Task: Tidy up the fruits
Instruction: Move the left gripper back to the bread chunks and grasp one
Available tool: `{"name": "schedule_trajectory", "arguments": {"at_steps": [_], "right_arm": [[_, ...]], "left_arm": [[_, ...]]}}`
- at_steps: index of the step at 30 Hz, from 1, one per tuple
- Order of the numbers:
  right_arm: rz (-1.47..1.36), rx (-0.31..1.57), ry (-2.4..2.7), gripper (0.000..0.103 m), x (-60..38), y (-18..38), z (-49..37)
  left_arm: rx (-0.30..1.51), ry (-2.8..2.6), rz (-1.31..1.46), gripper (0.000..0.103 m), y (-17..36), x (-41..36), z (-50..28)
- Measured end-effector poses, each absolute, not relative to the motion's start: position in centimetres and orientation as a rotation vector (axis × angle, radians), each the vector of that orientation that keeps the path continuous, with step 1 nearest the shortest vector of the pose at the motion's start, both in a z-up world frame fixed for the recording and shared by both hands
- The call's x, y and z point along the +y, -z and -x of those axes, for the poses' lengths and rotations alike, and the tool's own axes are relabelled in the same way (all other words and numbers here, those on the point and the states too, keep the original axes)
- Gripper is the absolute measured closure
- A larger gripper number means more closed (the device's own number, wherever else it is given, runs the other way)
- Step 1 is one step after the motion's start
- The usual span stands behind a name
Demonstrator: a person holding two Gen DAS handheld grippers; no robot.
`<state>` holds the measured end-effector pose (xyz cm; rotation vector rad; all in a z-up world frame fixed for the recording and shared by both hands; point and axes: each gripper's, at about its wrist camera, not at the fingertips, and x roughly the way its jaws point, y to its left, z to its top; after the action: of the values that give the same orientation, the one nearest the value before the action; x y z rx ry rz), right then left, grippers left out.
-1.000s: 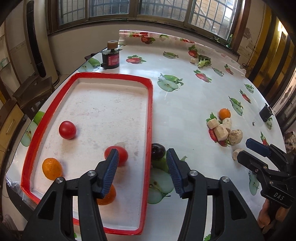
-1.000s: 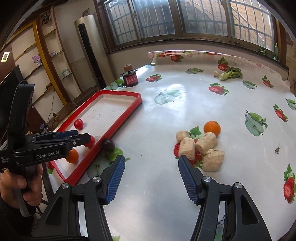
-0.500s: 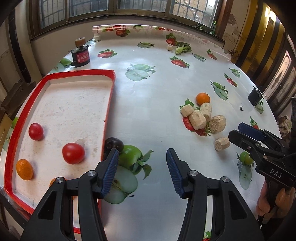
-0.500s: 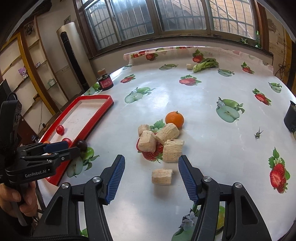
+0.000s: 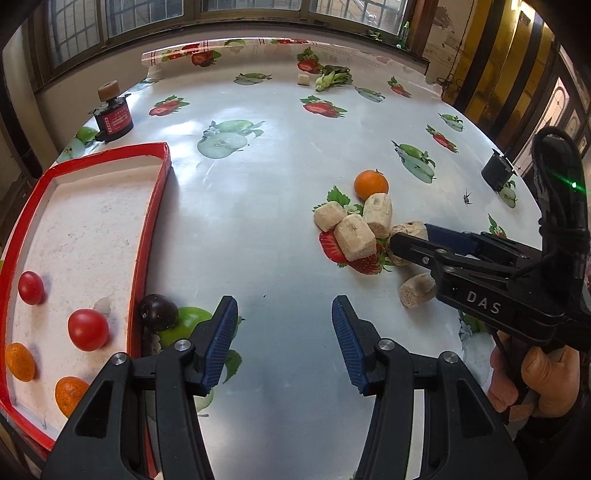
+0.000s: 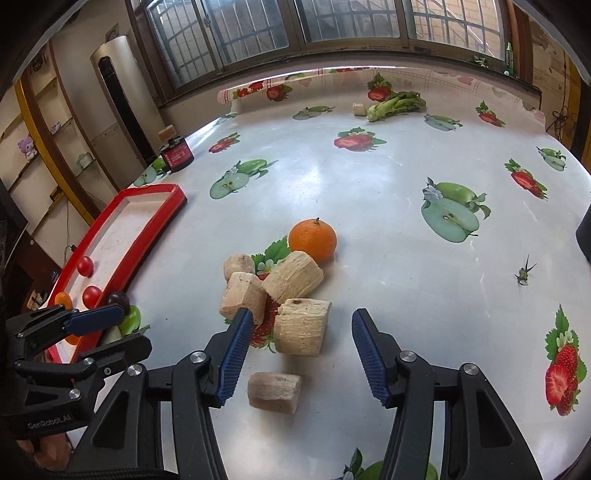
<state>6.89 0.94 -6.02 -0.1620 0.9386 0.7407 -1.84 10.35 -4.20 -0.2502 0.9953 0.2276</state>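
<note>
Glossy white oilcloth printed with strawberries and green apples covers the bench [image 6: 332, 177], which runs back to a row of barred windows [image 6: 258, 29], with wooden shelves [image 6: 48, 147] and a tall air conditioner [image 6: 118, 107] on the room's left side. At the bench's left edge sits a red-rimmed tray [image 5: 151, 221] holding two red tomatoes [image 5: 88, 329] and two small oranges [image 5: 19, 362]; a dark plum [image 5: 158, 312] lies on the bench just outside its rim, and a black jar [image 5: 112, 118] stands past its far end. The left claw [image 5: 280, 343] hangs wide and empty over bare cloth. Toward the middle, an orange [image 6: 312, 240] touches a cluster of tan cut chunks [image 6: 291, 277]. The right claw [image 6: 301, 354] is spread wide, empty, around the nearest chunks. Leafy greens [image 6: 397, 105] lie near the far edge.
</note>
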Motion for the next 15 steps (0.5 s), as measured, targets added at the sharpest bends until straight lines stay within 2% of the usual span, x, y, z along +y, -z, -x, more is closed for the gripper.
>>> {"name": "schedule_trajectory", "arguments": {"at_steps": [1, 2, 12, 13, 14, 15], "right_arm": [[0.163, 0.954, -0.739, 0.064, 1.0, 6.5, -7.1], [0.147, 0.971, -0.753, 0.073, 1.0, 6.8, -7.4], [0.039, 0.908, -0.690, 0.073, -3.4, 4.7, -8.1], [0.033, 0.907, -0.682, 0.073, -3.7, 4.7, -8.2], [0.029, 0.908, -0.678, 0.073, -4.0, 4.6, -8.3], [0.025, 0.907, -0.673, 0.073, -4.2, 4.6, -8.3]], "left_arm": [[0.998, -0.222, 0.251, 0.051, 4.3, 10.2, 1.5], [0.999, -0.215, 0.252, 0.051, 4.4, 10.1, 1.0], [1.012, -0.115, 0.349, 0.052, 6.6, 8.6, -5.1], [0.991, -0.125, 0.343, 0.059, 6.6, 8.6, -5.3], [0.994, -0.127, 0.339, 0.070, 6.7, 8.7, -5.4], [0.991, -0.117, 0.348, 0.071, 6.6, 8.8, -5.4]]}}
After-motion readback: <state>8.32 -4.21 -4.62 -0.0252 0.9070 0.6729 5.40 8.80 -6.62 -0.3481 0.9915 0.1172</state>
